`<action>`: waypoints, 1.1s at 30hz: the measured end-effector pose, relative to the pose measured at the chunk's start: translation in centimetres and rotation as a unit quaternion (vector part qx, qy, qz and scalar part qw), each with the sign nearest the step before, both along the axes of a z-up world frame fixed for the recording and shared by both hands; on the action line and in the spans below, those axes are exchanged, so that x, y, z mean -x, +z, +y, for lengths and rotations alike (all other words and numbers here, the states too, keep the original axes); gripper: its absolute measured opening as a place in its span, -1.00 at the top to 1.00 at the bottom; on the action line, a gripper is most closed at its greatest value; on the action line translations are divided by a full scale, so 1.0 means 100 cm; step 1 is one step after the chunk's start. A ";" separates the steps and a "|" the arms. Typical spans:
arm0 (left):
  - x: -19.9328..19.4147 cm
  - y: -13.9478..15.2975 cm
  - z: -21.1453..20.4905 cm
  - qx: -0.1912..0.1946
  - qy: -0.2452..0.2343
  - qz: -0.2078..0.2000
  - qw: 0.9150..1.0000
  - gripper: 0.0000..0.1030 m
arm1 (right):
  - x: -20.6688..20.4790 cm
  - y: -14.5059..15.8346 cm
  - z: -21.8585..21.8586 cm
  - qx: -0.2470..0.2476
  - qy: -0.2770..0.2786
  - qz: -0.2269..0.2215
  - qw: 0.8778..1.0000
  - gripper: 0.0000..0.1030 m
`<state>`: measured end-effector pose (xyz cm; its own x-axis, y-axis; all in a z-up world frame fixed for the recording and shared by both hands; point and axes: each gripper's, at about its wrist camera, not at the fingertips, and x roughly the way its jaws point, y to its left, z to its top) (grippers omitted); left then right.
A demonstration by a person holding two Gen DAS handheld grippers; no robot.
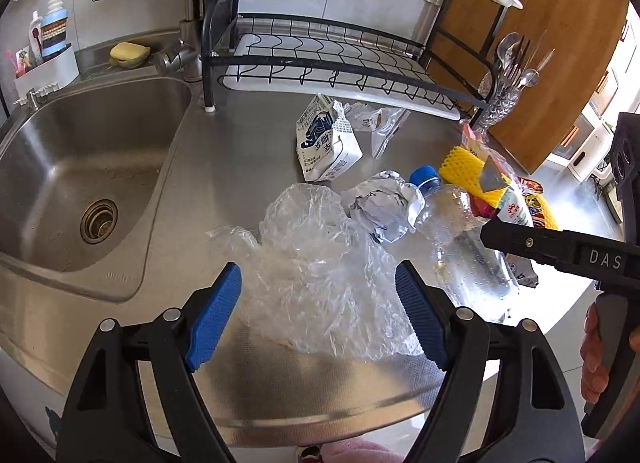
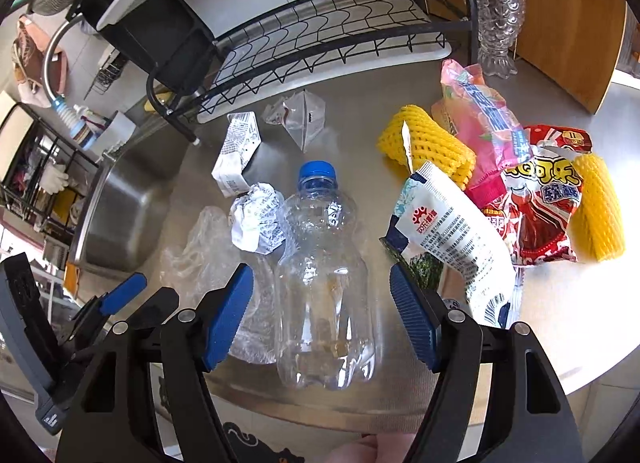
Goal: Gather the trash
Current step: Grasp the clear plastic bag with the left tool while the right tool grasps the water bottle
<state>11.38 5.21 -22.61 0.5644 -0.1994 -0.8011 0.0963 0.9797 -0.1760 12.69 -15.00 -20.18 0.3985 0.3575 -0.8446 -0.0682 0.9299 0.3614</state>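
Note:
Trash lies on the steel counter. My left gripper is open, its blue pads on either side of a crumpled clear plastic bag, not touching it. My right gripper is open around a clear bottle with a blue cap, lying cap away from me; it also shows in the left wrist view. A crumpled paper ball lies left of the bottle. A milk carton, yellow foam nets, a white packet and red snack wrappers lie around.
A steel sink is to the left with a faucet. A black dish rack stands at the back, a glass utensil holder and a wooden board at the back right. The counter's rounded front edge is near me.

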 end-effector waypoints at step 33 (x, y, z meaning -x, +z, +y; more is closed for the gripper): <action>0.023 0.008 0.001 -0.047 0.028 -0.018 0.998 0.94 | 0.012 -0.007 0.000 0.013 0.008 -0.015 1.000 -0.21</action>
